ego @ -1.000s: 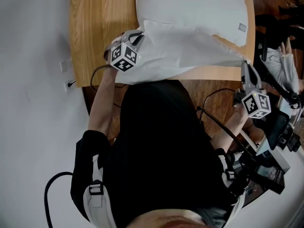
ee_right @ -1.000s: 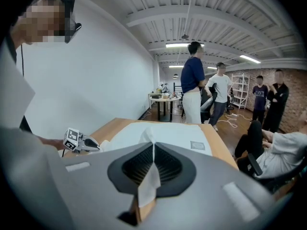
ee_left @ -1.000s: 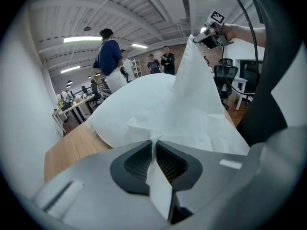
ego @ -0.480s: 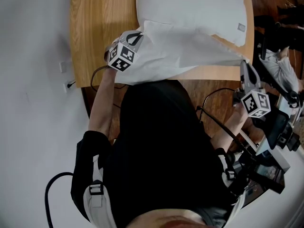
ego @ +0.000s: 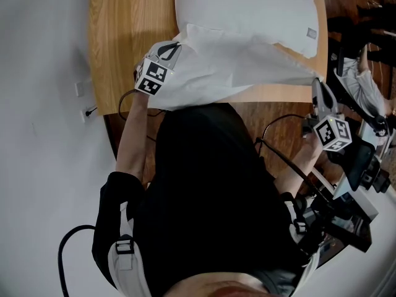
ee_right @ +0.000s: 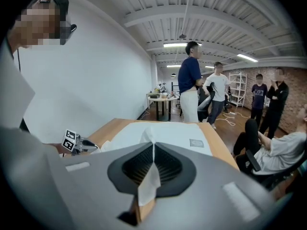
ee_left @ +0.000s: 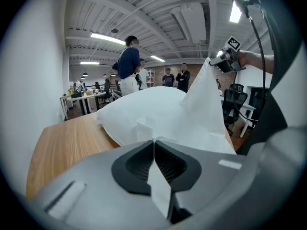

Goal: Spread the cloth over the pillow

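Your left claw [ego: 169, 50], rolled at 9 o'clock, just tightened on the cloth [ego: 235, 67]; right claw [ego: 317, 84] pinches it too; pillow [ego: 247, 5] mostly bare.

The head camera looks steeply down past the person onto the table [ego: 124, 42]. Each gripper camera sits close behind its jaws, looking across the pillow [ego: 247, 5], which all three seem to share.

We read the cloth [ego: 232, 67] as thin, matt, creased white fabric, the pillow [ego: 247, 5] smooth white fabric, the table [ego: 124, 30] satin wood-grain.
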Available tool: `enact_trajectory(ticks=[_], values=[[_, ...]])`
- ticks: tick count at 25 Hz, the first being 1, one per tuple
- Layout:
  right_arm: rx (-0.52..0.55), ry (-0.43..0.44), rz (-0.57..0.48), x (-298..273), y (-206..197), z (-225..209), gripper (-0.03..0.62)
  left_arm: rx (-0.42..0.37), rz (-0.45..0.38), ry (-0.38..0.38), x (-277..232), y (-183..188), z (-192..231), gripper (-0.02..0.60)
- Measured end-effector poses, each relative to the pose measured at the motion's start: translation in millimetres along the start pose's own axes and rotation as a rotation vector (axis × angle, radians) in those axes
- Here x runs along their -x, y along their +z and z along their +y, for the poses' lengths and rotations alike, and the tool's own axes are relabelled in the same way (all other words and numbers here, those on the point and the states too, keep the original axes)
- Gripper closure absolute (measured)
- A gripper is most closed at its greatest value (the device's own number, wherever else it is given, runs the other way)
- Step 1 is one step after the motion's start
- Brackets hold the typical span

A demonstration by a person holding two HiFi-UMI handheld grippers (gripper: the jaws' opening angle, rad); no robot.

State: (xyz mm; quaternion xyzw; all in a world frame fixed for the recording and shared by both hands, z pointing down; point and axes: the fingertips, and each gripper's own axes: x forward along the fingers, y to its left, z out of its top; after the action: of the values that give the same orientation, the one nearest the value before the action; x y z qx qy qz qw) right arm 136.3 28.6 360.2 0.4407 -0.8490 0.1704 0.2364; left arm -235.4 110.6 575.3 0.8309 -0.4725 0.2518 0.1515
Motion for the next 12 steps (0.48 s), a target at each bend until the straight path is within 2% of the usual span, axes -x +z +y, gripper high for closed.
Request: enact_trajectory(ticks=[3,8,12], values=[[-0.011,-0.018,-0.028,12.4,9.6,-6.6,0.585,0.087,-0.12,0.003,23.9,24.1,10.2,0.572],[-0.018,-0.087,-0.166,70.3,50.9,-39.2,0.586,0.332,-0.491,0.117,133.1,83.2,82.2,0.572],[0.028,-0.222,-0.242,120.9,81.3,-82.3,0.586,0.395,-0.704,0.25,222.5,119.6,141.9,0.572]])
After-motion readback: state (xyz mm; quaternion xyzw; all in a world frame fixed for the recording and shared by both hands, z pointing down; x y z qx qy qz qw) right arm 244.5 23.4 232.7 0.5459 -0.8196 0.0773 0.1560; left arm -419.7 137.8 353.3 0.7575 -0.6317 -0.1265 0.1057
